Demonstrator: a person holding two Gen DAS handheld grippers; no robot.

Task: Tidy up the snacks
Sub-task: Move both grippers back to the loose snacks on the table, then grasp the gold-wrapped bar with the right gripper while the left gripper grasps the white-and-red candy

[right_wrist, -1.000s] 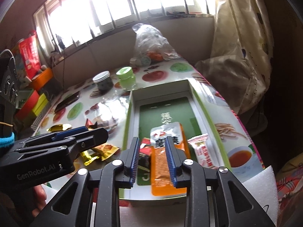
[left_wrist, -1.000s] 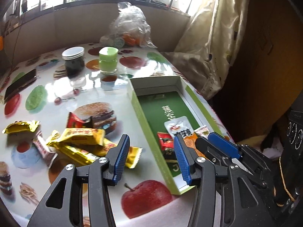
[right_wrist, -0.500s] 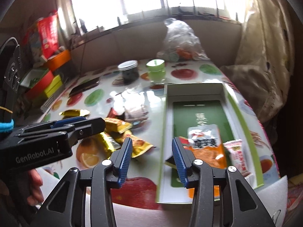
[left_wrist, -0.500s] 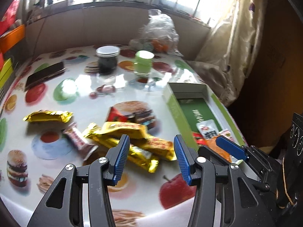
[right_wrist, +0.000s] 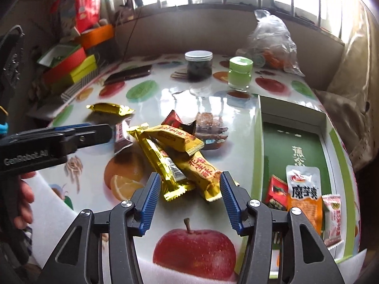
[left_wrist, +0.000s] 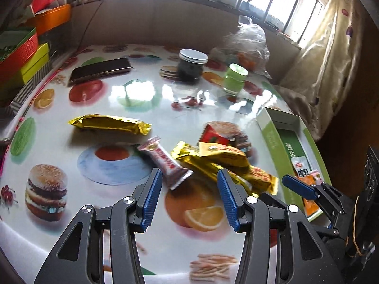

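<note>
A pile of yellow snack bars (right_wrist: 180,156) lies mid-table, also in the left wrist view (left_wrist: 225,163). A pink-white wrapped candy (left_wrist: 165,163) lies beside it, and a lone gold bar (left_wrist: 109,124) further left. A green-and-white box (right_wrist: 296,137) at the right holds an orange-white pouch (right_wrist: 304,198) and small red packets (right_wrist: 277,189). My left gripper (left_wrist: 189,189) is open and empty just before the candy. My right gripper (right_wrist: 188,194) is open and empty at the near end of the yellow bars.
A dark jar with white lid (right_wrist: 198,65), a green jar (right_wrist: 239,73), a plastic bag (right_wrist: 272,40) and a phone (left_wrist: 99,71) stand at the back. Coloured boxes (right_wrist: 71,68) sit at the left edge. A curtain (left_wrist: 327,71) hangs right.
Both grippers swung left from the box toward the snack pile. The right gripper opened wide and left the orange-white pouch lying in the box.
</note>
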